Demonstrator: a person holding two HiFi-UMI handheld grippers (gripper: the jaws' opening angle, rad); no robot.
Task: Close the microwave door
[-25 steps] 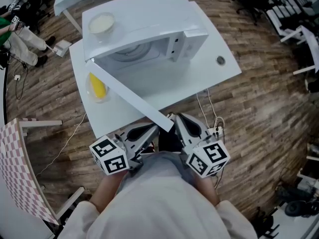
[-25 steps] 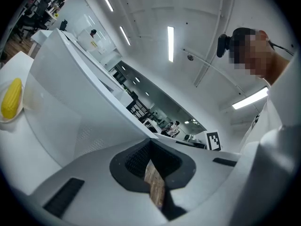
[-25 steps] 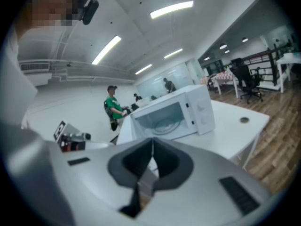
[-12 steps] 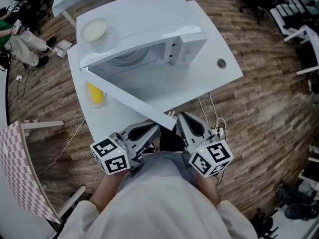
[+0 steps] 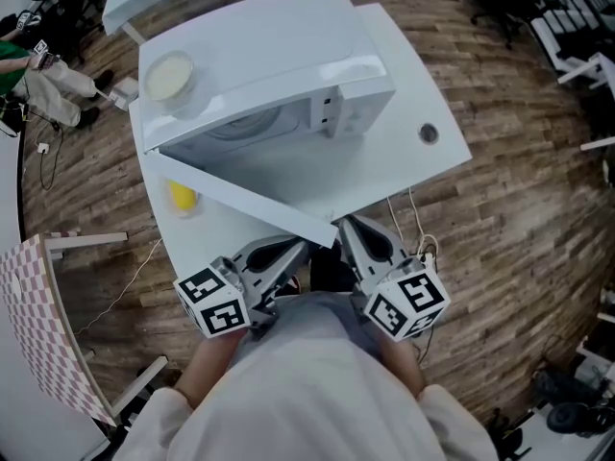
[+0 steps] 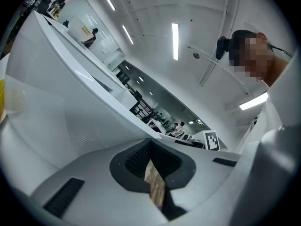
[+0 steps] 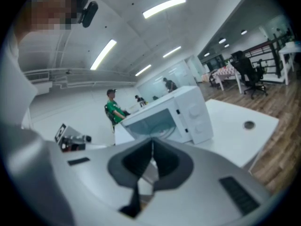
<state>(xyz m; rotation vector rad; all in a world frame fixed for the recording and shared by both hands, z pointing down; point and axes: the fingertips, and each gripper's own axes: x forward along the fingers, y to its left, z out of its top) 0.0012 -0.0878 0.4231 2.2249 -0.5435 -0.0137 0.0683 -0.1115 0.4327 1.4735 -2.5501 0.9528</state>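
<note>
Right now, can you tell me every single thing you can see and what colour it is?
microwave: one, white, on the table
microwave door: one, white, swung open towards the person
bowl: one, cream, on top of the microwave, at its left end
yellow thing: one, on the table left of the microwave, partly behind the door; too hidden to name
table: one, white, on a wooden floor
cable hole: one, grey, in the table right of the microwave
cables: a few, white, hanging off the table's near edge
checked panel: one, pink and white, far left
office chair: one clear, black, far right
left gripper: grey, shut, empty
right gripper: grey, shut, empty
</note>
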